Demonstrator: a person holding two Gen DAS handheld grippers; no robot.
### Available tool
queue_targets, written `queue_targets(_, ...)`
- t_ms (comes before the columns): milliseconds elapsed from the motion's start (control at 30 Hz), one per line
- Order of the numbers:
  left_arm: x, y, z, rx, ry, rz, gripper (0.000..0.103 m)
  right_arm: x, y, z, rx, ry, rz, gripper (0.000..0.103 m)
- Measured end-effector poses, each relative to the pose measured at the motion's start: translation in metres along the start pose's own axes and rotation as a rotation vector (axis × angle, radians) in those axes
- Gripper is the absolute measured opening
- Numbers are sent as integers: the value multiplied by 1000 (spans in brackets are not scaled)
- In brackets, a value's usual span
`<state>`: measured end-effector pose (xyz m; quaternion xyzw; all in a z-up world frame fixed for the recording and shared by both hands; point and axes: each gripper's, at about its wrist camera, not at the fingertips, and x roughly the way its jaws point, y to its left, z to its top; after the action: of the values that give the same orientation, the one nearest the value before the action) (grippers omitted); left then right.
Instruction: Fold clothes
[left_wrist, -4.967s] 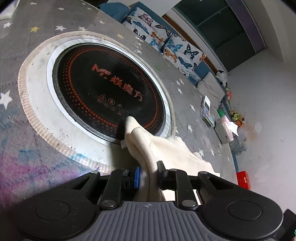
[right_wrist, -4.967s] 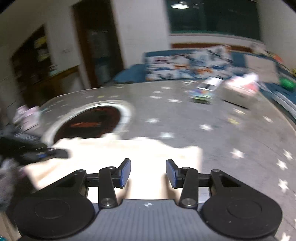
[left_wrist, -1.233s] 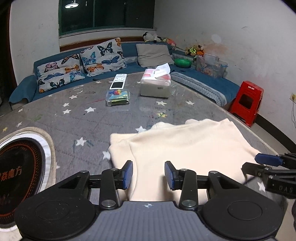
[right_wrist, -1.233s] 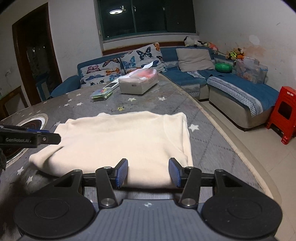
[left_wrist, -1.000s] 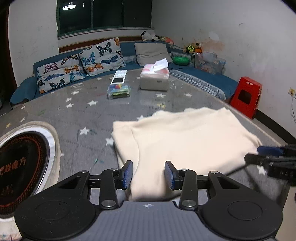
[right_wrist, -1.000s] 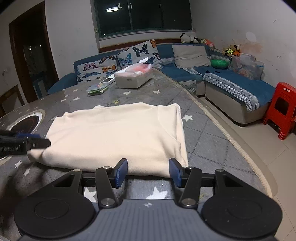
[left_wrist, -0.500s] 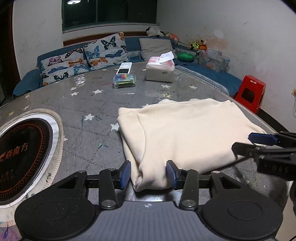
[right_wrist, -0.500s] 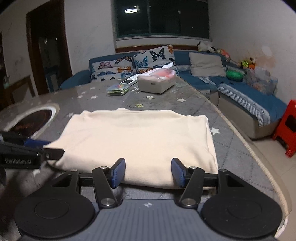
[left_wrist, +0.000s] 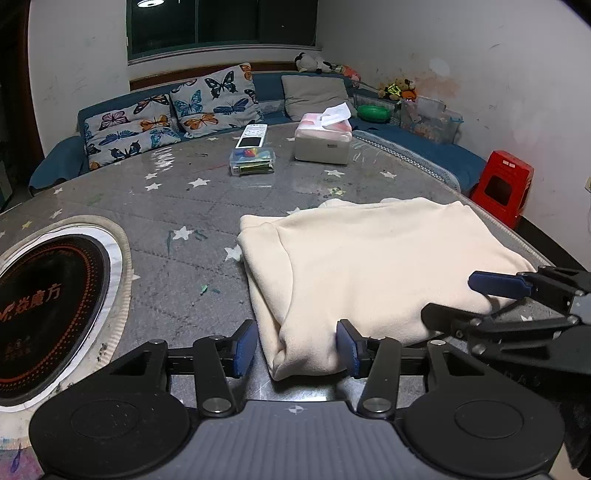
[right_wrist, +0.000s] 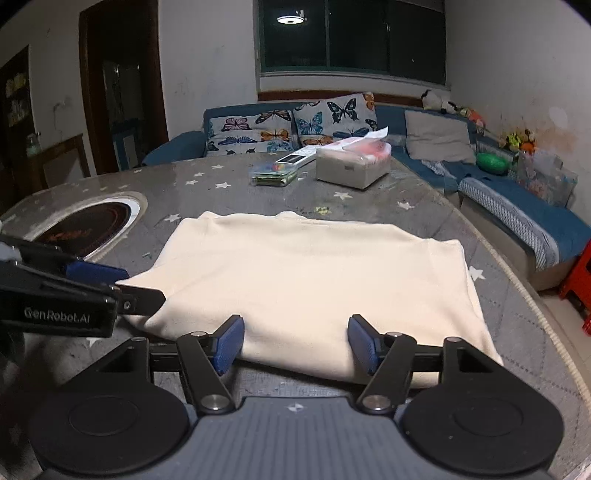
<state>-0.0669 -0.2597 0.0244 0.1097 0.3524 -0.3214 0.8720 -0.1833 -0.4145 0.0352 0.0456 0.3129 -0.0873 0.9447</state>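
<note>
Lying flat on the grey star-patterned table (left_wrist: 177, 206), the cream garment (left_wrist: 376, 258) is folded into a rough rectangle, its near edge close to the table's front rim. The left gripper (left_wrist: 295, 345) sits low at the garment's near left corner with its jaws spread wide — the thick folded corner bulges up between the blue pads (left_wrist: 245, 345), and the right-hand pad looks to touch the cloth, though nothing is pinched. The right gripper (right_wrist: 295, 341) is also open, its two fingers straddling the middle of the garment's near edge, which lies between them unclamped. Each tool shows in the other's view: the right one reaches in over the garment's right corner, the left one over its left corner. Farther back on the table stand a tissue box (left_wrist: 323, 142) and a clear plastic box (left_wrist: 253, 160) with a remote (left_wrist: 252, 136) just behind it — all well apart from the garment. A round black hotplate (left_wrist: 48, 302) is set into the table to the left.
</note>
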Motion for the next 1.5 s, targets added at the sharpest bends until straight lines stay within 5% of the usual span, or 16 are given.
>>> queue_targets(1500, -16, -5, -12, -4, -7, 19, 92, -33, 0, -11, 65, -52, -69, 93)
